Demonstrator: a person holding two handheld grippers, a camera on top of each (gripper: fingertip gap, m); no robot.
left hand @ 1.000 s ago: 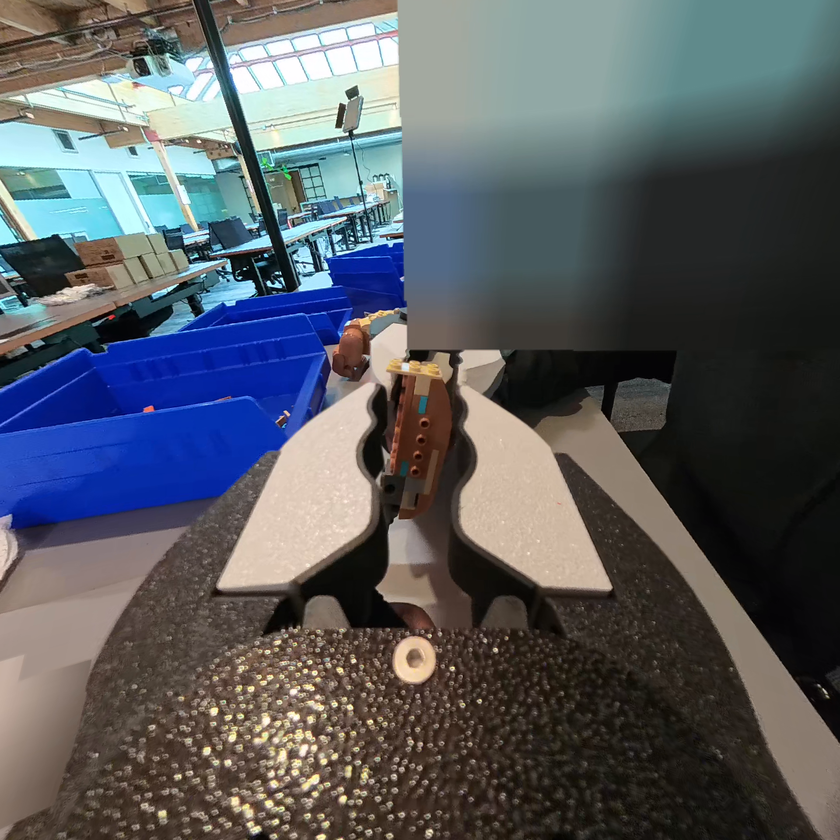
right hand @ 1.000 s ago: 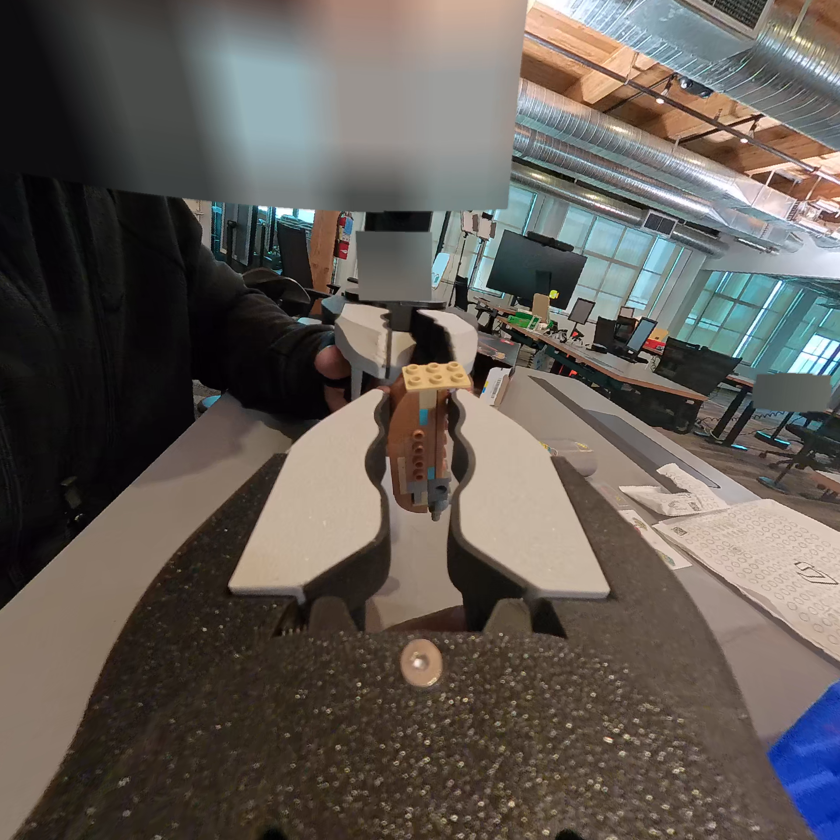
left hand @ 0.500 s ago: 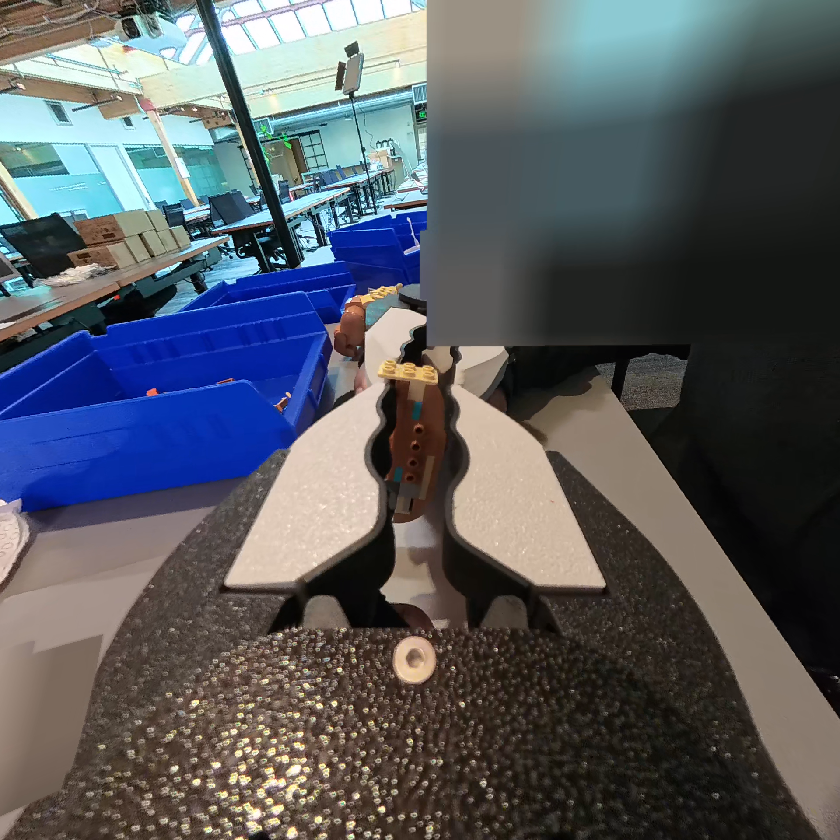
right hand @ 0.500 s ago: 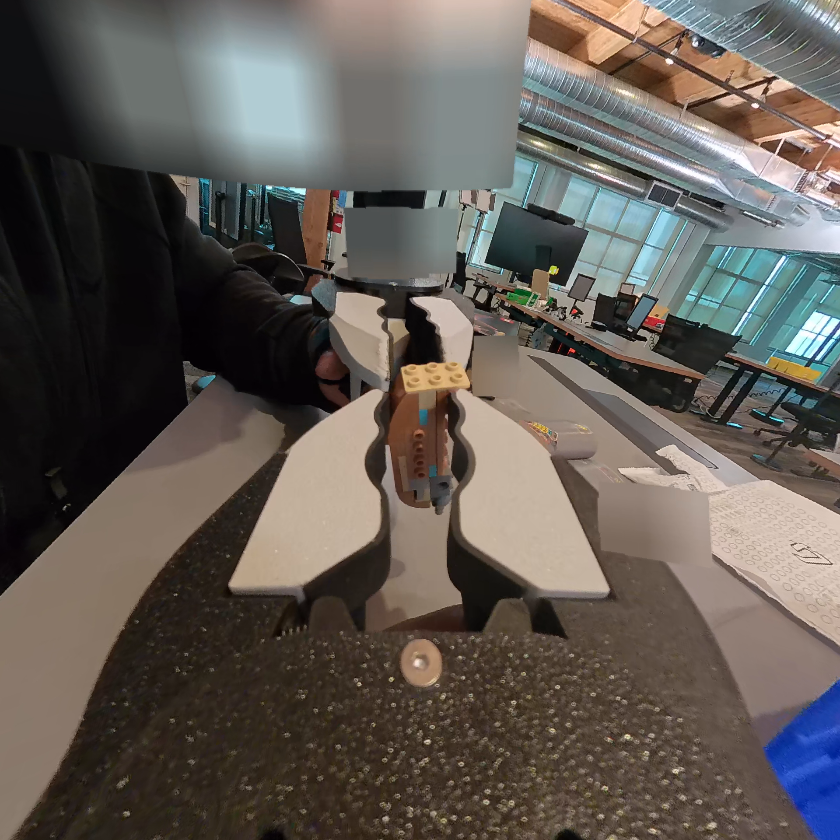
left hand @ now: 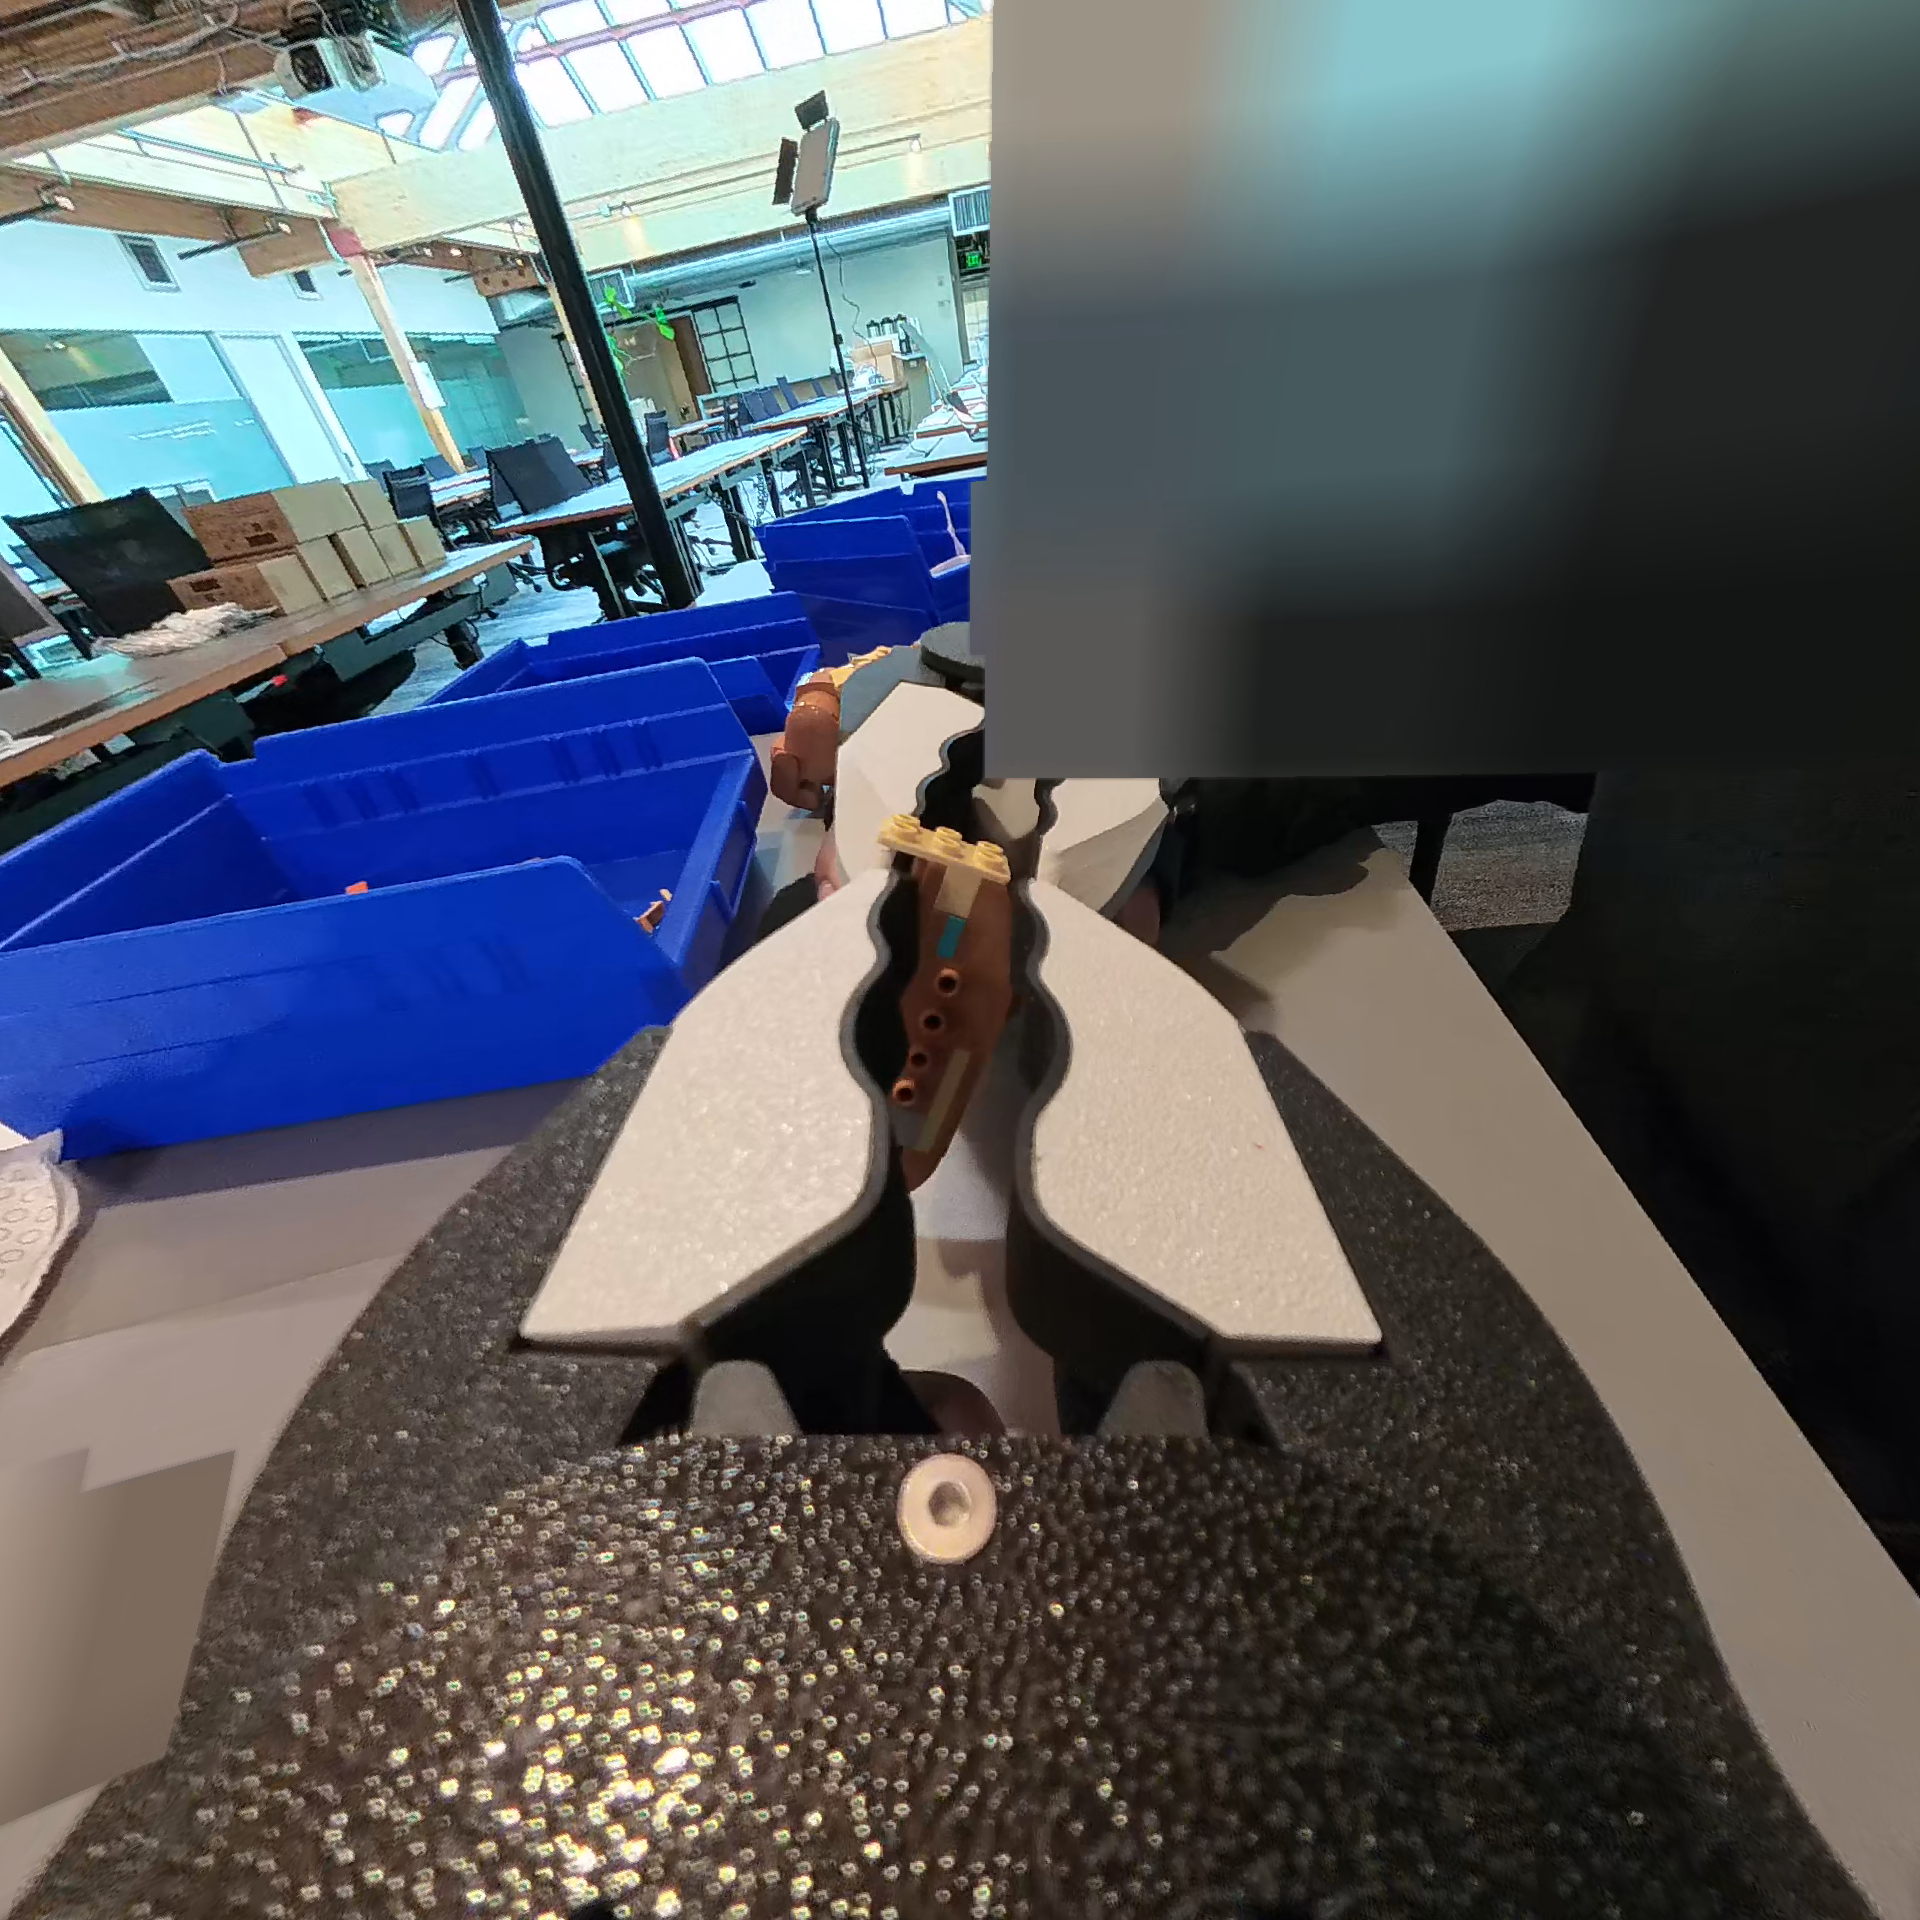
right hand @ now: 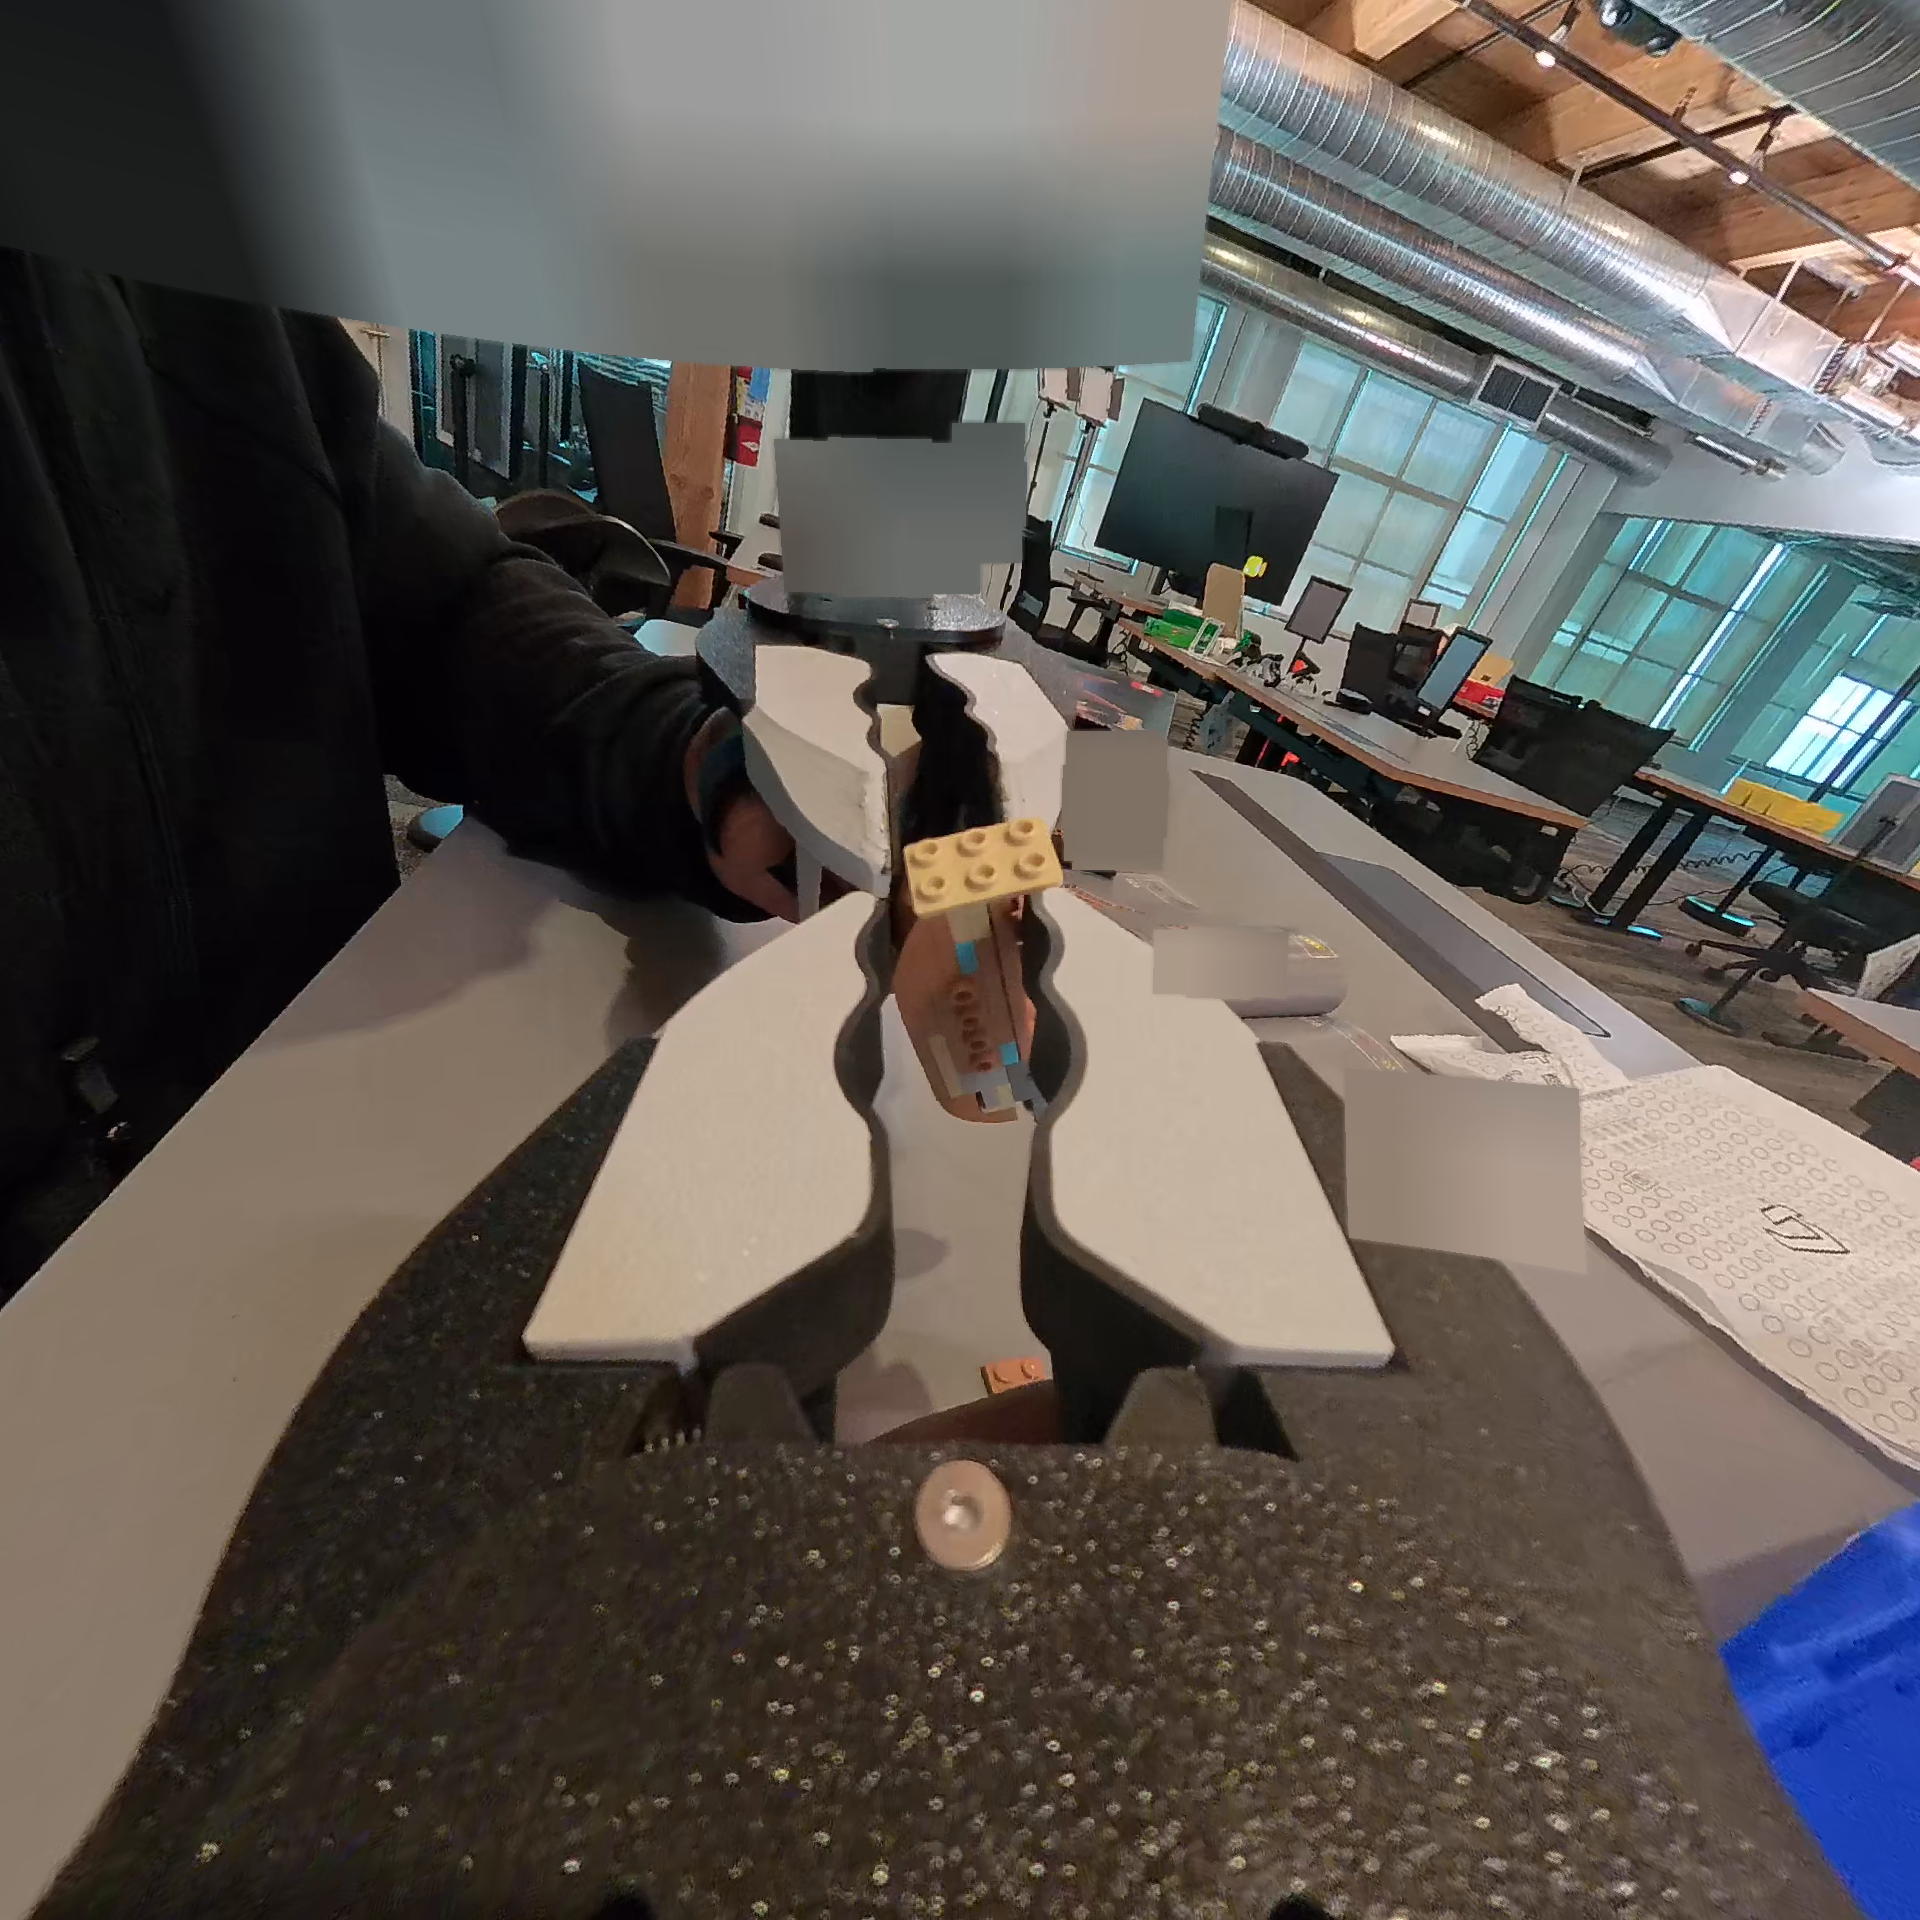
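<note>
One brown brick assembly [left hand: 951,997] with a tan plate [left hand: 943,847] on top and small teal bits stands upright between both grippers, which face each other over the grey table [left hand: 1455,1091]. My left gripper [left hand: 961,894] is shut on it. Its right pad lies along the brown body and its left tip meets the top. My right gripper [right hand: 961,914] is shut on the same assembly [right hand: 971,1023], under the tan plate [right hand: 982,862]. Each gripper shows just behind the plate in the other's view: the right gripper [left hand: 894,758], and the left gripper [right hand: 831,769].
Several blue bins [left hand: 364,883] stand left of the left gripper. A brown brick-built piece [left hand: 808,727] sits beside the right gripper. A small brown plate [right hand: 1013,1374] lies on the table. Printed paper sheets [right hand: 1745,1195] lie to the right, and a blue bin corner [right hand: 1839,1662] shows. A person's dark sleeve [right hand: 468,675] is at the left. Left and right tips are no more than a few centimetres apart.
My left gripper's jaws have narrowed onto the brown assembly. The assembly now leans a little in both views. My right gripper has kept its grip.
</note>
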